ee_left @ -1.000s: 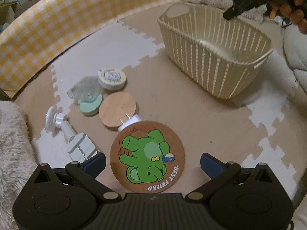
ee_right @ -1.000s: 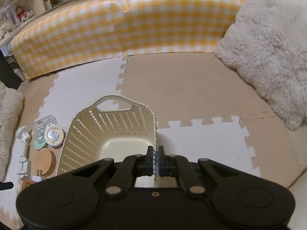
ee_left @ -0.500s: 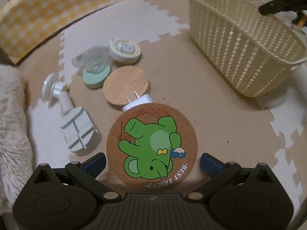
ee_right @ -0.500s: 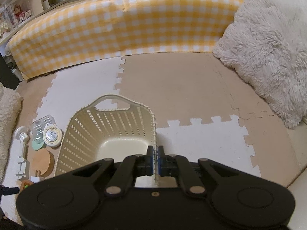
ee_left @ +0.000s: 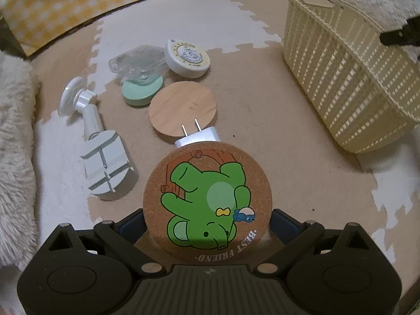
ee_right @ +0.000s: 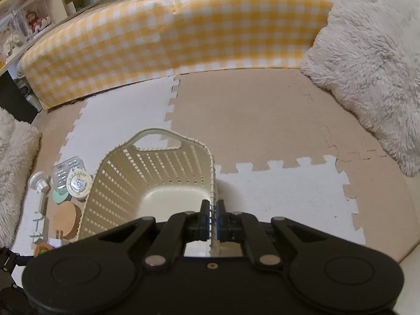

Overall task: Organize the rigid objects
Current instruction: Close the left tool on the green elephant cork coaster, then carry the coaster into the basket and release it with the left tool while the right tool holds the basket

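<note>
A round cork coaster (ee_left: 207, 204) printed with a green elephant lies on the mat, its far edge resting on a white plug adapter (ee_left: 199, 137). My left gripper (ee_left: 207, 223) points steeply down over it. Its jaws are closing, with the coaster between the blue pads (ee_left: 284, 223), which stand at its sides without a clear squeeze. My right gripper (ee_right: 213, 218) is shut on the right rim of the cream slatted basket (ee_right: 157, 173), which holds nothing. In the left wrist view the basket (ee_left: 341, 65) stands at the upper right.
Beyond the coaster lie a wooden disc (ee_left: 183, 107), a mint green disc (ee_left: 141, 92), a clear plastic piece (ee_left: 136, 57), a round white tape measure (ee_left: 187, 57) and a white clamp holder (ee_left: 99, 141). A yellow checked cushion wall (ee_right: 183, 39) and fluffy pillows (ee_right: 367, 65) border the mat.
My left gripper came down and rolled over the coaster, which now sits between its fingers and looks larger. The right gripper and basket stayed still.
</note>
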`<state>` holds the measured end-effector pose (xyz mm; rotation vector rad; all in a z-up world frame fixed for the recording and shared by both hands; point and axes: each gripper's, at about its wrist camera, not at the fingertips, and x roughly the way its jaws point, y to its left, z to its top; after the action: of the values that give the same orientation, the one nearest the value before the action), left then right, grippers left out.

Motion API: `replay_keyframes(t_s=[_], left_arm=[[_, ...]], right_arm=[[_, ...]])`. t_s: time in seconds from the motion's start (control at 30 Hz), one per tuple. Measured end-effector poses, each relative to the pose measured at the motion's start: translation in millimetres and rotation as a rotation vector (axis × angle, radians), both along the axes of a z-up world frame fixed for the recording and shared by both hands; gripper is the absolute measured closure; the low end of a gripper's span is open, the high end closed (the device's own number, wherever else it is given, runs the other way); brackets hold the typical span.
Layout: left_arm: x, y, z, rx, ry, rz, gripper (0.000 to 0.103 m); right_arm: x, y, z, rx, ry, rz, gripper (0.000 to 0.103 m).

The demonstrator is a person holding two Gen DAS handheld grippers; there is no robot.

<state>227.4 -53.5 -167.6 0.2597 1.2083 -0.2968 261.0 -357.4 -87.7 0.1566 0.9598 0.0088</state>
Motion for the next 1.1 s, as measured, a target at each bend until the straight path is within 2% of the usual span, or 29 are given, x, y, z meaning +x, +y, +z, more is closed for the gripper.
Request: replay_keyframes(t_s=[0.23,0.47,0.7,0.9,1.0,1.1], left_arm=[[4.5,6.0,7.2,-0.062,0.055,0.079,0.005],[-3.7,2.7,29.9,-0.155,0.058,0.096,0.005],[-9.6,1.3,39.4,-0.202,0.058,0.103,0.005],[-19.5,-1.0,59.5,-0.233,-0.002,0.093,0.005],[-26.3,-7.2,76.7,-0.242,-0.070,0.062,0.005],[-27.2,-18.1,95.9,-0.285,-0.137,0.023,0.005]], right_arm=[[-0.9,-0.9,0.9,0.001,0.001,0.003,0.098],[-1.6,-4.6,2.2,0.033,0.018,-0.009,0.098],[-2.4,-4.1,2.2,0.028,0.013,-0.002,0.098],[-1.8,-4.0,1.9,0.029,0.013,-0.004,0.098],[-1.6,-4.4,2.2,0.035,0.014,-0.005,0.098],[-0.9,-4.3,2.4,0.038,0.016,-0.004,0.098]])
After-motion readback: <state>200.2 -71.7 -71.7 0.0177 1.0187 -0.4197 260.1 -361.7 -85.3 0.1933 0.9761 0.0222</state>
